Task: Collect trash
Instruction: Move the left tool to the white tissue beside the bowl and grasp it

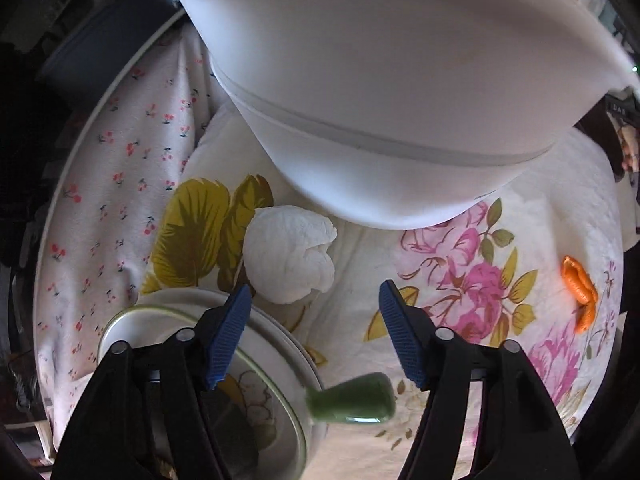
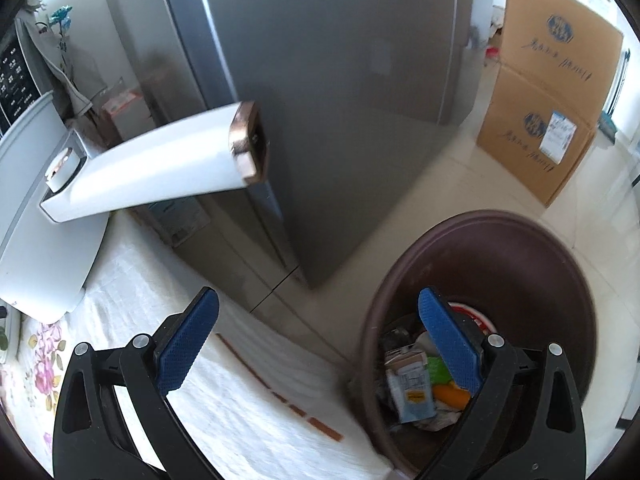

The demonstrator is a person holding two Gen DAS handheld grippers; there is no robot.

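In the left wrist view, a crumpled white tissue [image 1: 289,254] lies on the floral tablecloth [image 1: 460,280], just ahead of my left gripper [image 1: 314,298], which is open and empty above the cloth. An orange wrapper [image 1: 580,290] lies on the cloth at the far right. In the right wrist view, my right gripper [image 2: 320,312] is open and empty, over the table edge beside a dark brown trash bin [image 2: 520,264] on the floor. Inside the bin lie several pieces of trash [image 2: 416,384], among them a paper packet and something orange.
A white appliance [image 1: 380,80] looms over the table; its spout [image 2: 168,160] shows in the right wrist view. A plate [image 1: 276,356] with a green-handled utensil [image 1: 356,398] sits under my left fingers. A grey fridge [image 2: 340,100] and cardboard boxes [image 2: 548,92] stand beyond the table.
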